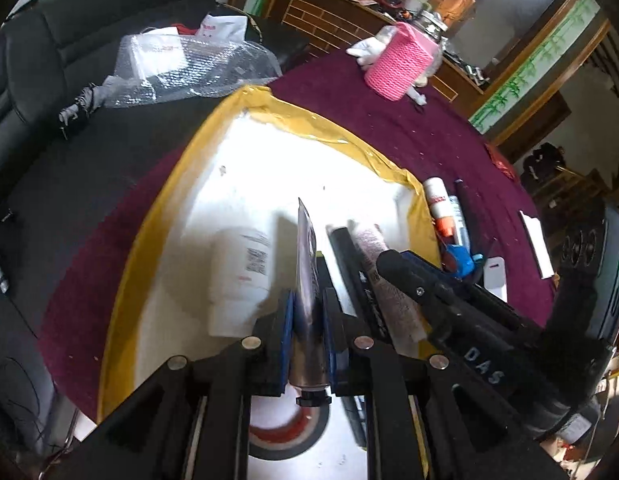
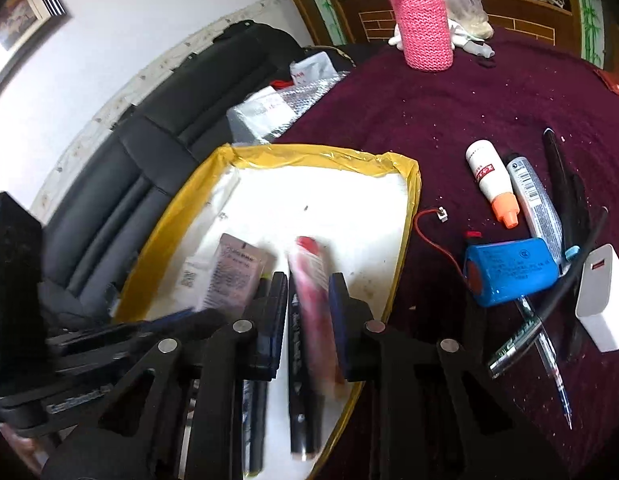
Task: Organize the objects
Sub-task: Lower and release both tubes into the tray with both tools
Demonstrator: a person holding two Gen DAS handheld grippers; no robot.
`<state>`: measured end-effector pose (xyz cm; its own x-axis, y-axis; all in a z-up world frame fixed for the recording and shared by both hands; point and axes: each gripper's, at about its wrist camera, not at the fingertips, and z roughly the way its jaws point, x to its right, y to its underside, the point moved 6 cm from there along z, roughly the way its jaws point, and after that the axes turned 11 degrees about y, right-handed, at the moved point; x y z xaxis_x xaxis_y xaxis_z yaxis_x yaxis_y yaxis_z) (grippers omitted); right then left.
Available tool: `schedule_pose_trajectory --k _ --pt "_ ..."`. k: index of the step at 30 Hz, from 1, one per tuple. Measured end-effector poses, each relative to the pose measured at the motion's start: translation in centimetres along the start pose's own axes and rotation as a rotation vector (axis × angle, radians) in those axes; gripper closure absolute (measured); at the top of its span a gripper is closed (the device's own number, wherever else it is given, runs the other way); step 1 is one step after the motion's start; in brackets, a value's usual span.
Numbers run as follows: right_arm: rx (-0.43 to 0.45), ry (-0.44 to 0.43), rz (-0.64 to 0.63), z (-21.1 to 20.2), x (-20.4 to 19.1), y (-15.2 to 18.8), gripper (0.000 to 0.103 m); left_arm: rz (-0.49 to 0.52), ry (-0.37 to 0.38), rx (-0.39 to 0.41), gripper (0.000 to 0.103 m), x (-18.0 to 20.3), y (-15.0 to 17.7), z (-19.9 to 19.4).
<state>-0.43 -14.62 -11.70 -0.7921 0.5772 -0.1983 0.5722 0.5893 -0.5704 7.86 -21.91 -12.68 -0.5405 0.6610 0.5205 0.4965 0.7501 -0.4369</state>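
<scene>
A white foam box with yellow-taped rim [image 1: 301,120] [image 2: 317,158] lies on the maroon table. My left gripper [image 1: 309,304] is shut on a silvery cosmetic tube [image 1: 307,264] and holds it over the box; the tube also shows in the right wrist view [image 2: 233,276]. My right gripper [image 2: 307,284] hangs over the box's right side, jaws apart, with a pink tube [image 2: 315,300] blurred between them, apparently loose. Inside the box lie a white bottle [image 1: 241,276], a black marker [image 2: 299,368] and a tape roll [image 1: 285,436].
On the table right of the box lie a white bottle with orange cap [image 2: 493,184], a blue battery pack [image 2: 513,272], a white charger [image 2: 601,300], pens [image 2: 549,352] and a grey tube [image 2: 533,196]. A pink knitted holder [image 2: 425,28] stands far back. A black sofa [image 2: 141,172] is to the left.
</scene>
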Motion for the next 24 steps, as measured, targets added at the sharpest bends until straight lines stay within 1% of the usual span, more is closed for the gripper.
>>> schedule_pose_trajectory --k 4,8,12,14,16,17,18,19,21,24 --pt "0.012 0.043 -0.042 0.6 -0.4 -0.3 0.081 -0.006 -0.001 -0.002 0.091 -0.4 -0.2 0.3" --pt "0.021 0.052 -0.048 0.7 -0.5 -0.2 0.081 -0.010 0.002 0.001 0.090 -0.6 -0.2 0.1" --pt "0.022 0.048 -0.041 0.7 -0.5 -0.2 0.081 0.019 0.012 0.009 0.089 0.1 0.2 0.0" --pt "0.014 0.024 -0.027 0.5 -0.5 -0.3 0.081 0.022 0.034 0.019 0.081 0.6 0.6 -0.3" --pt "0.015 -0.038 -0.002 0.0 -0.5 -0.3 0.081 0.018 0.034 0.052 0.051 1.0 1.0 -0.9" --pt "0.028 -0.076 0.001 -0.5 -0.6 -0.2 0.081 0.015 0.029 0.074 0.045 1.2 1.1 -1.4" --pt "0.050 -0.094 -0.001 -1.2 -0.6 -0.1 0.078 0.013 0.018 0.098 0.040 1.4 1.3 -1.8" --pt "0.070 -0.085 0.000 -1.9 -0.4 0.1 0.076 0.021 0.002 0.133 0.038 1.9 1.5 -2.6" --pt "0.109 -0.081 0.007 -3.3 0.1 0.7 0.068 0.037 -0.001 0.167 0.037 2.6 1.8 -3.5" --pt "0.149 -0.075 0.005 -5.6 1.3 1.7 0.068 0.052 0.013 0.200 0.033 4.0 2.6 -4.2"
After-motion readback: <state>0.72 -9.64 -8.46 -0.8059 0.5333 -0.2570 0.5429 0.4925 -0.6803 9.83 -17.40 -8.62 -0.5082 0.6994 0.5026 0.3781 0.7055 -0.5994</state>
